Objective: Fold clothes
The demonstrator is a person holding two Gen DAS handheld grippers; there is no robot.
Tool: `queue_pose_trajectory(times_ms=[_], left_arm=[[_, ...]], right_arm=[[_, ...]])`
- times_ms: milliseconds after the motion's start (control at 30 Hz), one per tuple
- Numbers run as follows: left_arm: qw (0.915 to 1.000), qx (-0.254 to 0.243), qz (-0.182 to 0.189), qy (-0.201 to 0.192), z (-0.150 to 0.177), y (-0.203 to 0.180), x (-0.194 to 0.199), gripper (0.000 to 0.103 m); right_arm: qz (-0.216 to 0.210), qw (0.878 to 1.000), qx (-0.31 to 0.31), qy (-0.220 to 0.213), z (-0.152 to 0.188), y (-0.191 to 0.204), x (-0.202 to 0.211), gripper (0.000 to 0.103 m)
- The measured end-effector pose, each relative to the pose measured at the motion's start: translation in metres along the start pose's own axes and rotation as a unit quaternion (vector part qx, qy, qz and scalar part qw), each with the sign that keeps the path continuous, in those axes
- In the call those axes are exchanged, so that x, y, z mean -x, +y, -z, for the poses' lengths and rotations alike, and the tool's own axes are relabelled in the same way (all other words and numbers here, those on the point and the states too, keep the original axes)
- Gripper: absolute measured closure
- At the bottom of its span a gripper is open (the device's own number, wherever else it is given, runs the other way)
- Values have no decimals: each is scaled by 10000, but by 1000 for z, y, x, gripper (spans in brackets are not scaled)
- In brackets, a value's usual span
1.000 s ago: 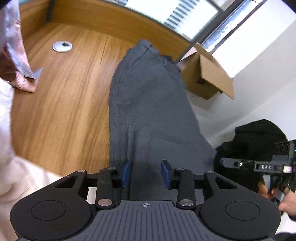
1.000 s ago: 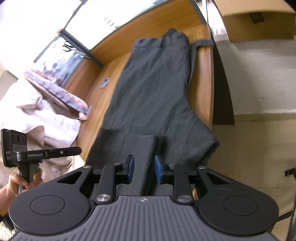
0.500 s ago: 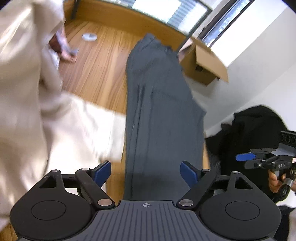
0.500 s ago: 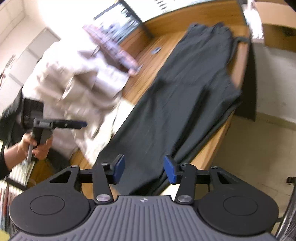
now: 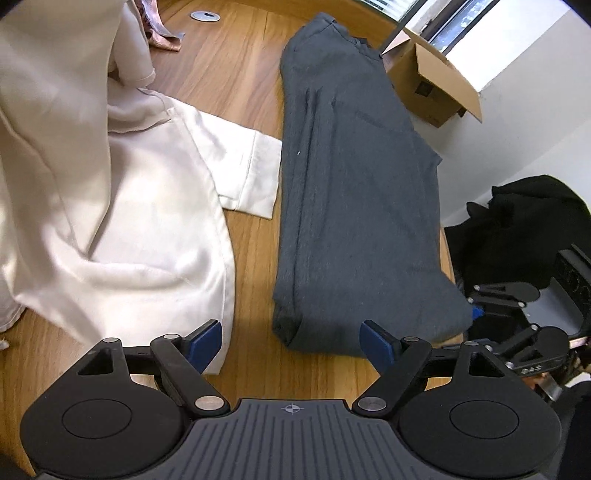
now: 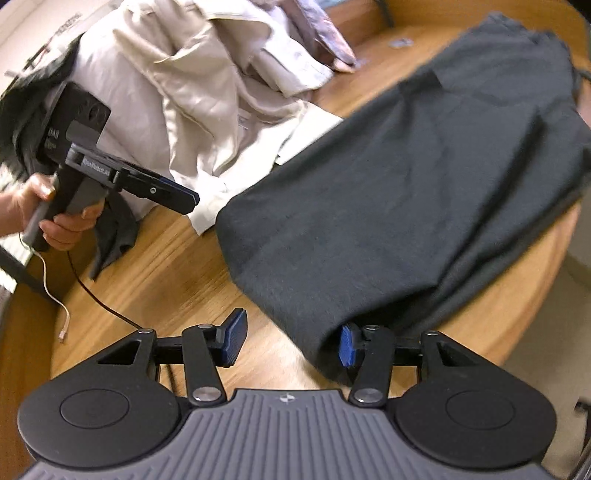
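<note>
Dark grey trousers [image 5: 354,192] lie folded lengthwise along the wooden table [image 5: 243,258], waistband far, leg ends near me. My left gripper [image 5: 293,341] hangs open just short of the leg ends, nothing between its blue pads. In the right wrist view the same trousers [image 6: 406,177] stretch away to the upper right. My right gripper [image 6: 291,341] is open at their near corner; its right pad [image 6: 347,345] touches the cloth edge. The left gripper [image 6: 147,184] also shows there, held in a hand at the left.
A heap of cream clothes [image 5: 92,177] covers the table's left side, with a pink patterned garment [image 5: 159,33] behind. A cardboard box [image 5: 432,85] stands on the floor past the table's right edge. A black garment [image 5: 524,229] lies at right. A thin cable [image 6: 92,291] trails over the near table.
Both grippers opened, let go of the trouser legs and drew back toward the near end. The trousers now lie flat on the table. The cream heap has come into view.
</note>
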State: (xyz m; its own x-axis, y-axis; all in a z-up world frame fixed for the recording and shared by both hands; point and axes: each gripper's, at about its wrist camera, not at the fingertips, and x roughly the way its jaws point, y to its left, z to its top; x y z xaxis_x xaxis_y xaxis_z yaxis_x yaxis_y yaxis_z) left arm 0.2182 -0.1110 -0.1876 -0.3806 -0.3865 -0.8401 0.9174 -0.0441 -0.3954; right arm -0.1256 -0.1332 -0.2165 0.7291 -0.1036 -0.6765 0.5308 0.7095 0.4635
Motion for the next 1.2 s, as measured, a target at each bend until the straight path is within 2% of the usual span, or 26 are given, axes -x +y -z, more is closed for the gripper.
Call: queue_pose_trajectory(times_ms=[33,67,100,133,200,300,333,367,500,600,700,833,900,967,1067,1200], left_arm=[[10000,-50,6,6,2,-1,1,20],[9999,-150,1,4,4,-4,2,20],[9997,-259,-16,23,6,-8,4,20],[9993,-361,-3,56,9,-11,5,20],[9984,-547,60,127,12,-18,5,20],[9961,-831,99,263,16,-27,0,20],[9955,-894,111,302,19,-29,-2,20],[9950,-925,151,332,21,-30,-4,20],[9933,-1086,102,379,28,-35,-13,20],[9934,-1093,50,337,29,-33,-16,20],[9931,-1149,73,239,26,-30,-16,20],[9923,-1226,143,143,20,-27,-21,19],[9916,-1250,292,146,14,-24,-25,19],[9906,-1277,457,164,8,-21,-29,19],[9894,-1285,671,116,-3,-18,-36,19],[9868,-1122,1166,0,-14,-13,-41,20]], right_arm=[[-45,10000,82,35,1,0,-2,54],[-81,9999,112,88,2,-2,-4,75],[-129,9998,88,149,3,-4,-3,88],[-181,9996,52,211,5,-7,-2,93],[-254,9995,1,184,7,-10,7,94],[-267,9993,-96,234,16,-12,24,89],[-255,9990,-91,344,18,-12,28,81],[-241,9986,-77,474,21,-12,31,78],[-129,9952,311,923,25,-4,51,78],[98,9952,458,860,12,-1,68,78],[307,9954,602,687,-7,2,70,69],[379,9957,661,530,-30,3,56,59],[370,9954,706,526,-38,4,43,58],[373,9947,751,595,-43,2,27,51],[477,9938,747,678,-51,-1,4,50],[515,9926,688,856,-56,-6,-13,49]])
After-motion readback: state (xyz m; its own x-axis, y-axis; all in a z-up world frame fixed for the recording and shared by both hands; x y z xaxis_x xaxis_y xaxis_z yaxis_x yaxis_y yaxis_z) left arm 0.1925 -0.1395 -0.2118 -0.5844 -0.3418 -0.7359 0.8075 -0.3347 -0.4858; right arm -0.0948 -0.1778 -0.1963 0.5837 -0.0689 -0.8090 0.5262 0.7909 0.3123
